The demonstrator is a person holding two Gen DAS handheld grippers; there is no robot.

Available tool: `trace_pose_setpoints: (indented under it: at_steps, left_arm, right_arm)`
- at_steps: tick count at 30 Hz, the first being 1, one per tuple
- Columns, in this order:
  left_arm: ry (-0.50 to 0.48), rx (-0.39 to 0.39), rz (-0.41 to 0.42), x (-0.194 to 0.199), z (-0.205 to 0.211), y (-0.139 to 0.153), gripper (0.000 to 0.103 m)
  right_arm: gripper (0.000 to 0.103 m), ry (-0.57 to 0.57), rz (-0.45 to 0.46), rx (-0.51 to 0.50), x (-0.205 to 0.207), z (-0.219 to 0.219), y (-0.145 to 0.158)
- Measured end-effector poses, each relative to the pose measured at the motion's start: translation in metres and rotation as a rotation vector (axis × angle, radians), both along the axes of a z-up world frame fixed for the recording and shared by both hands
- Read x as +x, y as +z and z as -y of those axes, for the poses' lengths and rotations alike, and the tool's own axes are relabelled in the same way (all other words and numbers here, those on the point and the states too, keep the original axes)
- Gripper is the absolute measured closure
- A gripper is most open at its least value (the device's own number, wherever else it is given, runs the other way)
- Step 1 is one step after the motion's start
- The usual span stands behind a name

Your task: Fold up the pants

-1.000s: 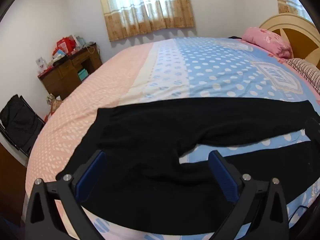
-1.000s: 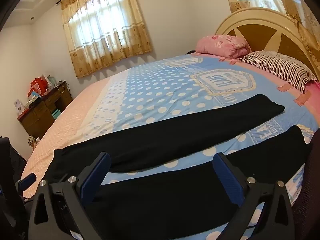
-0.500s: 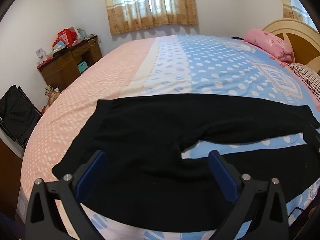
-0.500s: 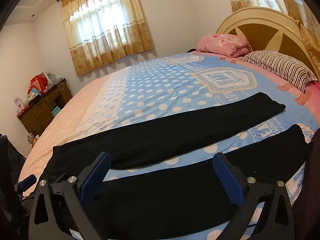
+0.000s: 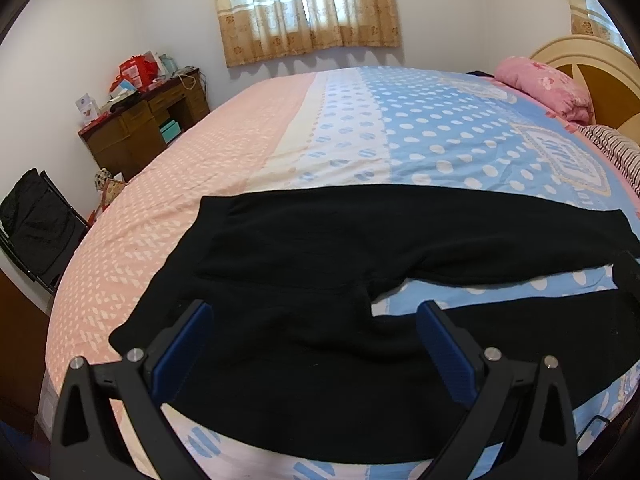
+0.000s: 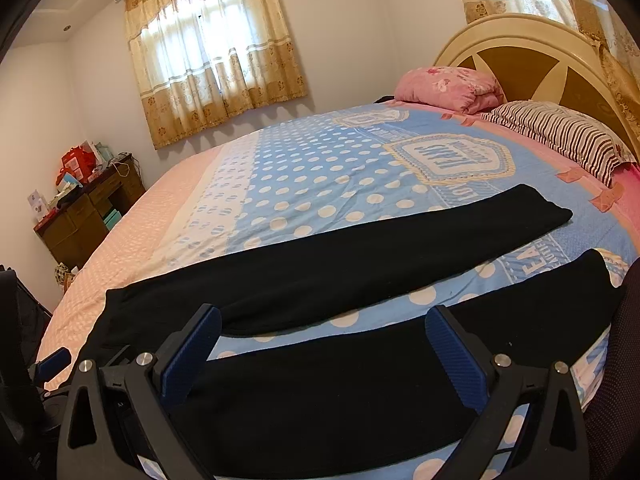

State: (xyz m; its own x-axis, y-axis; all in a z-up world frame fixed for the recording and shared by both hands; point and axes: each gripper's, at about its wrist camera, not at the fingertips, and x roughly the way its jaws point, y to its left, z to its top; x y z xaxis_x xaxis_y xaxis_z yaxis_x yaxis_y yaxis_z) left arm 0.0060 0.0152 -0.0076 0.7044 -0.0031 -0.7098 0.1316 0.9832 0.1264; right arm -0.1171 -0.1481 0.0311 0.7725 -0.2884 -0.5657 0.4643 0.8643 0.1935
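Black pants [image 5: 320, 264] lie spread flat on the bed, waistband to the left, both legs running right with a strip of blue sheet between them. My left gripper [image 5: 316, 320] hovers open above the seat and crotch area, holding nothing. In the right wrist view the same pants [image 6: 360, 256] stretch across the bed, the far leg ending near the pillows and the near leg [image 6: 360, 392] close under me. My right gripper [image 6: 324, 332] hangs open over the near leg, nothing between its blue pads. The left gripper's fingertip [image 6: 54, 360] shows at that view's left edge.
The bed [image 5: 420, 128] has a pink and blue polka-dot cover. A pink pillow [image 6: 448, 88] and a striped pillow [image 6: 560, 136] lie by the headboard [image 6: 528, 52]. A cluttered wooden desk [image 5: 140, 128] and a black bag on a folding chair [image 5: 36, 220] stand left of the bed.
The left gripper has drawn back and up a little, so more of the pants and room shows. The right gripper has barely moved. Both stay open.
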Motion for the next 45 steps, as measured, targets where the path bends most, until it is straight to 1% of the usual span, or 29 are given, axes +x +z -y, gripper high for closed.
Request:
trace_pose_setpoints:
  at_steps: [29,30,45]
  left_arm:
    - [0.006,-0.003,-0.02,-0.001,-0.0063,-0.0073,0.0]
    - [0.005,-0.001,-0.021,-0.0017,-0.0009,-0.0059,0.0]
    - [0.006,0.001,-0.031,-0.0018,-0.0008,-0.0075,0.0]
  right_arm:
    - [0.001,0.012,-0.02,0.014,0.004,-0.0013,-0.0058]
    - [0.001,0.011,-0.02,0.014,0.0041,-0.0006,-0.0057]
    - [0.001,0.015,-0.026,0.022,0.0052,-0.0002,-0.0071]
